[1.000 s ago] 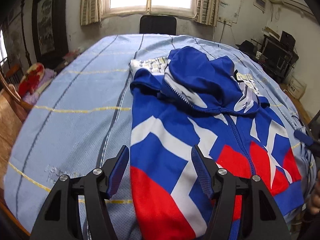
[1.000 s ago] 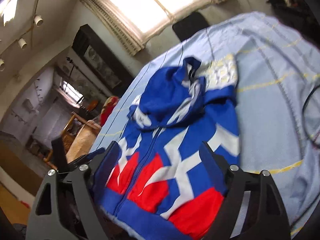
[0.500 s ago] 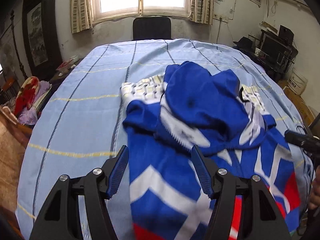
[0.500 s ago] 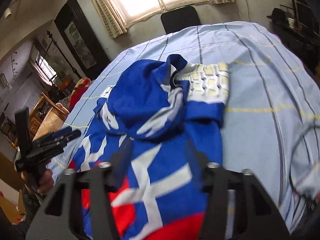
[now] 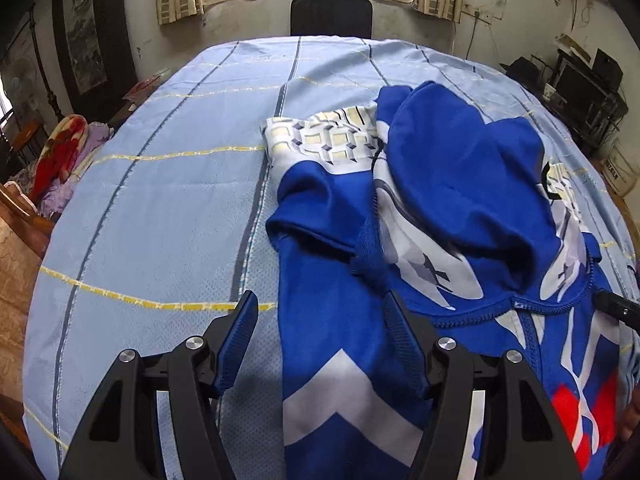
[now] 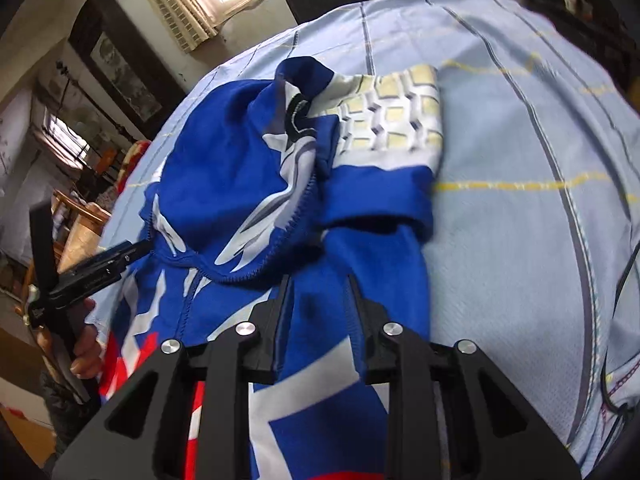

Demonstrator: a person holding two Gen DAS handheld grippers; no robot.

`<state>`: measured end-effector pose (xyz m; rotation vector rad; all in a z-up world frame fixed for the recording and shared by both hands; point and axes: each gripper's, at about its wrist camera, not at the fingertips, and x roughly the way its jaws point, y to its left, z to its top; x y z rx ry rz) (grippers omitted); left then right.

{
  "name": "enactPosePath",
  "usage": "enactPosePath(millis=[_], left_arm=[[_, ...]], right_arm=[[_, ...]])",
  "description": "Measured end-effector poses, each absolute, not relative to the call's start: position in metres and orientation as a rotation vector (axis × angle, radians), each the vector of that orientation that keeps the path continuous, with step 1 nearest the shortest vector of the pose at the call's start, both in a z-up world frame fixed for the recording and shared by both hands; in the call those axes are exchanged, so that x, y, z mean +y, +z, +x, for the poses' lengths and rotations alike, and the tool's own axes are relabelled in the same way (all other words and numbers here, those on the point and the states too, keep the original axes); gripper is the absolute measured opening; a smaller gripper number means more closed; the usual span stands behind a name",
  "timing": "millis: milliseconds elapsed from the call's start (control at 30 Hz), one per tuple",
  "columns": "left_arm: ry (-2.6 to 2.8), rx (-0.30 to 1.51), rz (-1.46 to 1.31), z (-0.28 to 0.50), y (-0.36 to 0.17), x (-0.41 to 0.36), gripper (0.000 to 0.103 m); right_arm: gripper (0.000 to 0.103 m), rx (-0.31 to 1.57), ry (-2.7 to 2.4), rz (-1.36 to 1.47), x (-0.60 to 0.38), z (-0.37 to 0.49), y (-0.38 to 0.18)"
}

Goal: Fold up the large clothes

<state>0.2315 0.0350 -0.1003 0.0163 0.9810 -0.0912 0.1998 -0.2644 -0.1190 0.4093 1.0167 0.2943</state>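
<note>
A blue zip jacket [image 5: 460, 208] with white chevrons and red panels lies on the light blue sheet [image 5: 168, 208], and its hood [image 6: 224, 168] is flopped over its chest. A folded part with a white and yellow pattern [image 5: 324, 140] sits at its far left. My left gripper [image 5: 320, 302] hangs open over the jacket's left edge, holding nothing. My right gripper [image 6: 316, 286] is low over the jacket's right side, below the patterned fold [image 6: 396, 120]. Its jaws are closing to a narrow gap with blue cloth showing between them. I see no clear pinch.
The sheet covers a large table with bare stretches left [image 5: 140, 240] and right [image 6: 540, 220] of the jacket. A black chair [image 5: 332, 16] stands at the far end under the window. A cable [image 6: 616, 320] lies at the right edge. Wooden furniture and red cloth [image 5: 60, 152] crowd the left.
Both grippers moved forward up the jacket, from the red hem towards the hood. The right gripper's jaws narrowed from wide open to a small gap. The left stayed open.
</note>
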Motion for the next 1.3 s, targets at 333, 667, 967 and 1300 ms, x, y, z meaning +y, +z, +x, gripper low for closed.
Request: enactPosePath(millis=[333, 667, 967, 1300], left_arm=[[-0.128, 0.956, -0.011, 0.221, -0.089, 0.042, 0.065], [-0.153, 1.018, -0.006, 0.208, -0.110, 0.047, 0.052], [-0.217, 1.032, -0.122, 0.182, -0.107, 0.071, 0.052], [-0.286, 1.049, -0.157, 0.154, -0.114, 0.071, 0.052]], right_arm=[[0.042, 0.936, 0.230, 0.466, -0.305, 0.180, -0.104], [0.007, 1.012, 0.218, 0.476, -0.300, 0.178, -0.133], [0.021, 1.000, 0.270, 0.471, -0.298, 0.154, -0.127], [0.030, 0.989, 0.315, 0.532, -0.296, 0.119, -0.127]])
